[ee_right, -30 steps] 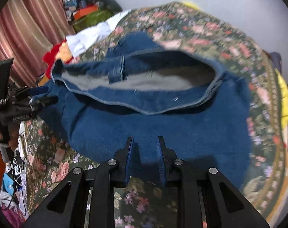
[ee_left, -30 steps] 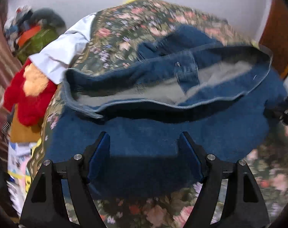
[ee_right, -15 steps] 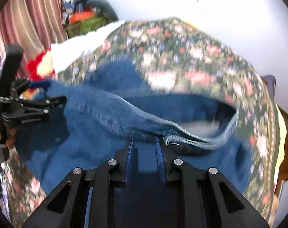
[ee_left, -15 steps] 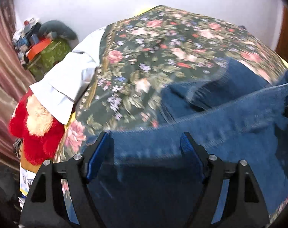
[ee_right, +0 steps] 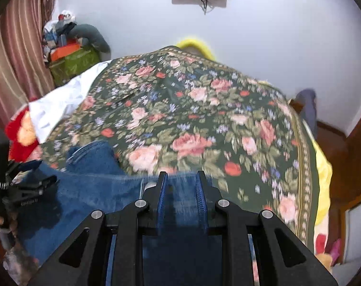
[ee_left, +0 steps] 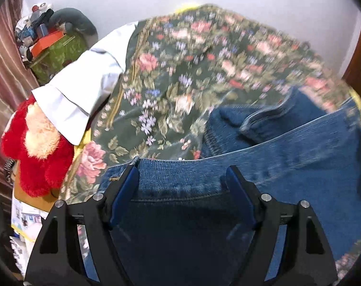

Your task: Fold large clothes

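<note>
Left gripper (ee_left: 181, 181) gapes wide over denim, gripping nothing; right gripper (ee_right: 181, 183) nearly closed, pinching the jeans (ee_left: 287, 157) hem. Jeans lie on the bed (ee_right: 192, 109) near edge (one fold in progress, more left).

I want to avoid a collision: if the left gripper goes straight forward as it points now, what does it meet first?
Probably the denim garment itself, already between the left gripper fingers; beyond it lies the floral bedspread. Depth is unclear.
</note>
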`<state>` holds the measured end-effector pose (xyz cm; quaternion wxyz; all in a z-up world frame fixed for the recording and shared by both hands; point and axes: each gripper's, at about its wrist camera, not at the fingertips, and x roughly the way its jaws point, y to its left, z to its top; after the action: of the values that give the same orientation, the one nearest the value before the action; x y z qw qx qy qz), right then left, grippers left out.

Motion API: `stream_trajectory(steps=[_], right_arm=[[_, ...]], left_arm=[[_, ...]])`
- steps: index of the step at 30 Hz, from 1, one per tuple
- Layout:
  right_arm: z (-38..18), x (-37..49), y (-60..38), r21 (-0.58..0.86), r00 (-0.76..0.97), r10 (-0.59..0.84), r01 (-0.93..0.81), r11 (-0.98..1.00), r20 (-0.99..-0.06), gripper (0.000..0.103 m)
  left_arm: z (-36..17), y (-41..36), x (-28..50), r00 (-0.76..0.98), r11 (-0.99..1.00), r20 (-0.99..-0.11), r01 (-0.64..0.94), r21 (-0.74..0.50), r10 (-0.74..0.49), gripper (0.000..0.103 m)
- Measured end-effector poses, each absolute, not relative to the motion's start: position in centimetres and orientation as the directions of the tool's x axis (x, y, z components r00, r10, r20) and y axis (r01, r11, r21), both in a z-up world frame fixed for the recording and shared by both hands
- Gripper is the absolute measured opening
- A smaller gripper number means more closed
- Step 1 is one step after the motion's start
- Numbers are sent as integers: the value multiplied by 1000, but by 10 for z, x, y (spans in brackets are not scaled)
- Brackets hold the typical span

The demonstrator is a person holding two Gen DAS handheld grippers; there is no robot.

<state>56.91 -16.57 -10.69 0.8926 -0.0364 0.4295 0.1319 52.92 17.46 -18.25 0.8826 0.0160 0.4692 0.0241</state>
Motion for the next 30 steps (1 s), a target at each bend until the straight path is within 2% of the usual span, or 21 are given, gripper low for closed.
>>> stream_trajectory(steps=[4, 7, 10, 14, 16, 17, 20, 23, 25, 30], right_arm=[[-103, 534, -173, 73, 559, 259, -332, 940, -788, 19], [-110, 504, -160, 54, 534, 275, -392, 918, -799, 19], [-128, 482, -141, 41, 503, 268, -417, 908, -821, 19], [-172, 470, -116, 46, 396, 241, -441, 896, -886, 19], [-194, 466, -110, -15, 377, 171, -443, 896, -911, 19], [-199, 463, -110, -37, 391, 165, -461, 887, -906, 19], [-196, 451, -115, -82, 433, 168, -502, 861, -886, 19], [-190, 447, -129, -46, 411, 194, -505, 862, -891, 19], [-185, 445, -139, -75, 425, 156, -479, 875, -892, 19], [-171, 436, -174, -100, 453, 121, -434, 895, -883, 19]], left_arm=[[-153, 174, 498, 607, 994, -789, -28, 104, 99, 79], [-151, 170, 476, 610, 990, -784, 7, 143, 110, 81], [-164, 168, 454, 596, 984, -793, 27, 175, 125, 82], [-211, 174, 430, 513, 973, -838, 22, 231, 187, 86], [-229, 181, 423, 501, 968, -841, 27, 250, 204, 96], [-236, 188, 416, 503, 971, -842, 20, 237, 195, 103], [-237, 205, 405, 496, 987, -856, -16, 157, 144, 103], [-232, 217, 398, 489, 992, -863, -54, 116, 128, 103], [-230, 223, 393, 486, 993, -867, -65, 94, 114, 103], [-221, 231, 375, 494, 989, -857, -96, 113, 146, 103]])
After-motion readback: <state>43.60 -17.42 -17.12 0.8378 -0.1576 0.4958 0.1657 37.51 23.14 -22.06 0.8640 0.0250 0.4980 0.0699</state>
